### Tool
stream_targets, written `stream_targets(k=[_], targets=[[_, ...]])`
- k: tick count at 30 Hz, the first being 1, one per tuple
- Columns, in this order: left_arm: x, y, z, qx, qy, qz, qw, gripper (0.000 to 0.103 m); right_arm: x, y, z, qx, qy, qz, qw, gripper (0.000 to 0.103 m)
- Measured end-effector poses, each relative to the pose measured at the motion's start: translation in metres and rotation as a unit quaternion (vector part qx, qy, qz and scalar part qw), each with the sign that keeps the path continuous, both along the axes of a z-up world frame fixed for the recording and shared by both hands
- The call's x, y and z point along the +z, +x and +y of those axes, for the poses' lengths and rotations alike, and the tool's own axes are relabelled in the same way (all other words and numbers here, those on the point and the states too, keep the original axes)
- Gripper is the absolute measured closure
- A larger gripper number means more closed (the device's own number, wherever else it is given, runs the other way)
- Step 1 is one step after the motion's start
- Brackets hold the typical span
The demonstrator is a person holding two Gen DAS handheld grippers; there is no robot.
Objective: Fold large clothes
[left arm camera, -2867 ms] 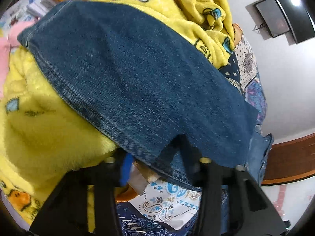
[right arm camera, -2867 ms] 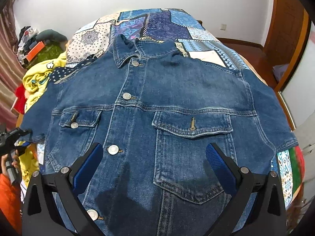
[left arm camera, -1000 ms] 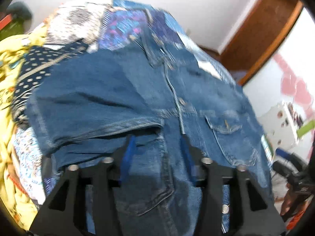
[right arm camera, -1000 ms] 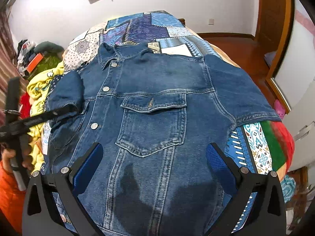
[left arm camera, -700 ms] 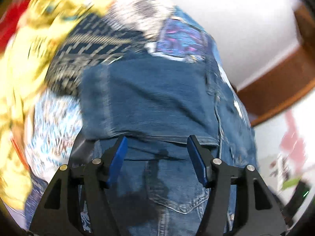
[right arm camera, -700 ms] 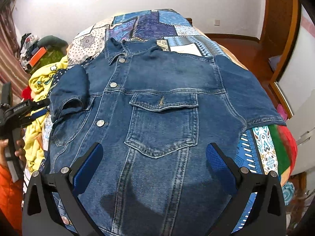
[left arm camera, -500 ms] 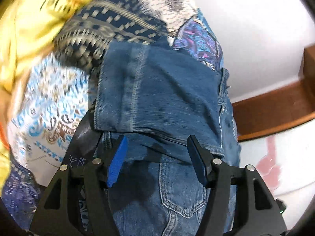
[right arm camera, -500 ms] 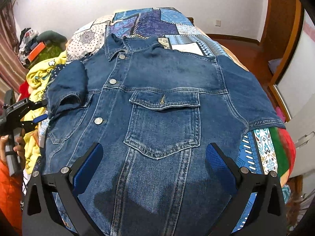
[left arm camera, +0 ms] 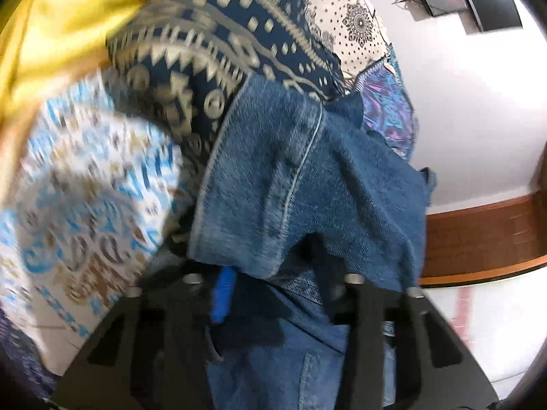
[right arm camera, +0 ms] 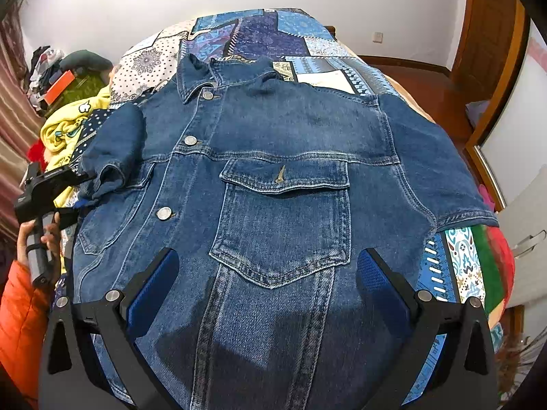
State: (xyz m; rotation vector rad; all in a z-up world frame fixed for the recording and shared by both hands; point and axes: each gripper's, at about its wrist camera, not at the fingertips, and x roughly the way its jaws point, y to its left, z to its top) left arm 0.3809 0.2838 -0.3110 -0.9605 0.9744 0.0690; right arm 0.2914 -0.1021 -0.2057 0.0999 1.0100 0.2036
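The left gripper [left arm camera: 273, 287] is clenched on the folded sleeve [right arm camera: 112, 150] of the denim jacket [right arm camera: 283, 184], the right gripper [right arm camera: 266, 280] hovers released, so the stiff sleeve may spring back left when dropped.

Denim jacket [right arm camera: 287, 177] lies front-up across the patchwork bedspread [right arm camera: 259, 34], collar at the far end. Right gripper [right arm camera: 266, 280] hangs over the near hem, jaws spread wide. Left gripper [right arm camera: 82, 191] pinches the folded sleeve [right arm camera: 116, 143] at left.
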Motion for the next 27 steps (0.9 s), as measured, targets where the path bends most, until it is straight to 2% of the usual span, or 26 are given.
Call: stream_targets(k=[1, 2, 4, 6, 8, 10, 13, 17, 19, 21, 25, 27], targets=[[0.008, 0.001, -0.002, 0.002, 0.040, 0.001, 0.9992, 0.082, 0.000, -0.001, 0.000, 0.001, 0.001, 0.000, 1.000, 0.000], [0.013, 0.004, -0.004, 0.000, 0.064, 0.002, 0.9980, 0.084, 0.001, -0.001, 0.000, 0.002, 0.001, -0.002, 1.000, 0.000], [0.030, 0.008, -0.010, -0.008, 0.121, -0.001, 0.9926, 0.087, 0.002, -0.002, -0.002, 0.002, 0.001, -0.005, 1.000, 0.000], [0.057, 0.013, -0.020, -0.015, 0.180, -0.018, 0.9833, 0.088, 0.004, -0.003, -0.006, -0.001, 0.002, -0.011, 1.000, 0.000], [0.087, 0.011, -0.026, -0.018, 0.220, -0.053, 0.9740, 0.089, 0.006, -0.004, -0.011, -0.006, 0.007, -0.014, 1.000, 0.000], [0.114, 0.007, -0.032, -0.019, 0.243, -0.083, 0.9662, 0.089, 0.007, -0.003, -0.017, -0.013, 0.014, -0.016, 1.000, 0.000], [0.164, 0.008, -0.051, -0.024, 0.283, -0.136, 0.9492, 0.089, 0.008, -0.004, -0.027, -0.025, 0.024, -0.019, 0.999, 0.000], [0.223, 0.012, -0.093, -0.042, 0.337, -0.206, 0.9178, 0.089, 0.010, -0.006, -0.043, -0.042, 0.036, -0.025, 0.998, 0.000], [0.244, 0.008, -0.121, -0.060, 0.355, -0.236, 0.9026, 0.089, 0.011, -0.009, -0.051, -0.049, 0.039, -0.029, 0.998, 0.000], [0.261, 0.014, -0.153, -0.091, 0.354, -0.263, 0.8928, 0.089, 0.013, -0.012, -0.059, -0.058, 0.040, -0.035, 0.997, 0.000], [0.270, 0.030, -0.212, -0.151, 0.346, -0.286, 0.8808, 0.089, 0.013, -0.014, -0.076, -0.075, 0.046, -0.036, 0.995, 0.000], [0.261, 0.042, -0.244, -0.185, 0.332, -0.284, 0.8800, 0.090, 0.012, -0.015, -0.085, -0.086, 0.051, -0.034, 0.994, 0.000]])
